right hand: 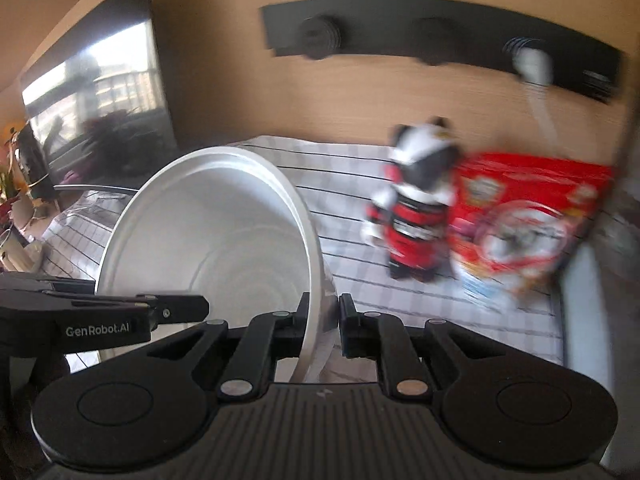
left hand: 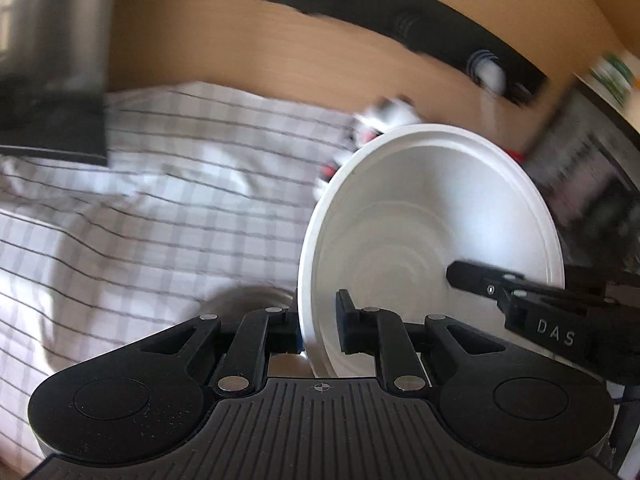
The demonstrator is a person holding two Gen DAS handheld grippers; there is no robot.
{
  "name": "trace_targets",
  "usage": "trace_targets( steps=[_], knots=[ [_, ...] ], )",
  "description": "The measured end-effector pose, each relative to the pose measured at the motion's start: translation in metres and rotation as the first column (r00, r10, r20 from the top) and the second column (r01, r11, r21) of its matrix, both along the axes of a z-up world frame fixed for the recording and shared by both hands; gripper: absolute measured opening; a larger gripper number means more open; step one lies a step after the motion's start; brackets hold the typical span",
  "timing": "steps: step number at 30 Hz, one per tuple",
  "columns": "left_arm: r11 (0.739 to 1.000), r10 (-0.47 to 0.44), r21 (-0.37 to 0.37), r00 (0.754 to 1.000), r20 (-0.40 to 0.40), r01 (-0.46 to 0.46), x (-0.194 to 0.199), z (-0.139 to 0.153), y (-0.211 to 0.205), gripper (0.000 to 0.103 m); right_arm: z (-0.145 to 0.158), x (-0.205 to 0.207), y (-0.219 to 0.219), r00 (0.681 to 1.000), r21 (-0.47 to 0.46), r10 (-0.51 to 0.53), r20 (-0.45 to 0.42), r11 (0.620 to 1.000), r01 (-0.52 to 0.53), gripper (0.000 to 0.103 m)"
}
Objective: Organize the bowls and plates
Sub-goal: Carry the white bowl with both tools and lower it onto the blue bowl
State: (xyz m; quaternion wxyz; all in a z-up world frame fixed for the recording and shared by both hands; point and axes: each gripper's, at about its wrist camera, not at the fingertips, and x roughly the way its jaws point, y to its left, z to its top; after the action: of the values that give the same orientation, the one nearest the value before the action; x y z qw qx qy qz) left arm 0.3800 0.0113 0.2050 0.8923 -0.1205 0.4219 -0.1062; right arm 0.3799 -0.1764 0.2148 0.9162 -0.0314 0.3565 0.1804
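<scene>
A white bowl [left hand: 436,220] is held up on edge above the checked tablecloth [left hand: 160,200]. My left gripper [left hand: 318,320] is shut on its rim at the lower left. My right gripper [right hand: 323,320] is shut on the rim of the same bowl [right hand: 208,232], on its right side. The right gripper's finger shows in the left wrist view [left hand: 480,280] reaching over the bowl's right edge. The left gripper's finger shows in the right wrist view [right hand: 176,308] at the bowl's left edge. Both views are motion-blurred.
A toy figure in red and black [right hand: 416,208] and a red printed package [right hand: 528,216] stand on the cloth at the back right. A black rail with knobs [right hand: 432,36] is on the wooden wall. A dark screen [right hand: 96,92] stands at the left.
</scene>
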Motion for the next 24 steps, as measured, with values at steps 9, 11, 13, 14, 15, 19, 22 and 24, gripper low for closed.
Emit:
trace_targets(
  steps=[9,11,13,14,15,19,22,24],
  knots=[
    [0.982,-0.187,-0.02,0.98,-0.072,0.186,-0.019,-0.017,-0.102,0.016,-0.007,-0.046,-0.119,0.985,0.064,-0.172,0.005,0.983,0.171,0.012],
    [0.977,-0.214,-0.014,0.973,-0.09,0.213,-0.017,-0.022,-0.118,0.016,-0.017,-0.048,-0.136,0.979,0.075,-0.205,-0.008,0.976,0.205,0.012],
    [0.975,-0.223,-0.018,0.967,-0.124,0.223,-0.012,-0.031,-0.128,0.016,-0.026,-0.048,-0.146,0.974,0.076,-0.227,-0.021,0.971,0.228,0.012],
    [0.974,-0.225,-0.019,0.964,-0.139,0.225,-0.011,-0.036,-0.132,0.016,-0.031,-0.047,-0.15,0.971,0.076,-0.236,-0.029,0.969,0.237,0.012],
    [0.975,-0.223,-0.019,0.963,-0.15,0.223,-0.008,-0.041,-0.135,0.016,-0.037,-0.046,-0.153,0.969,0.072,-0.243,-0.036,0.967,0.245,0.012],
    [0.979,-0.201,-0.015,0.961,-0.192,0.202,0.002,-0.062,-0.138,0.017,-0.06,-0.037,-0.155,0.964,0.067,-0.25,-0.086,0.964,0.256,0.012],
    [0.978,-0.206,-0.012,0.949,-0.24,0.21,0.01,-0.081,-0.138,0.017,-0.078,-0.028,-0.155,0.959,0.053,-0.252,-0.128,0.964,0.26,0.012],
    [0.976,-0.213,-0.013,0.939,-0.269,0.217,0.013,-0.094,-0.138,0.017,-0.09,-0.022,-0.153,0.955,0.034,-0.257,-0.147,0.964,0.264,0.012]
  ],
)
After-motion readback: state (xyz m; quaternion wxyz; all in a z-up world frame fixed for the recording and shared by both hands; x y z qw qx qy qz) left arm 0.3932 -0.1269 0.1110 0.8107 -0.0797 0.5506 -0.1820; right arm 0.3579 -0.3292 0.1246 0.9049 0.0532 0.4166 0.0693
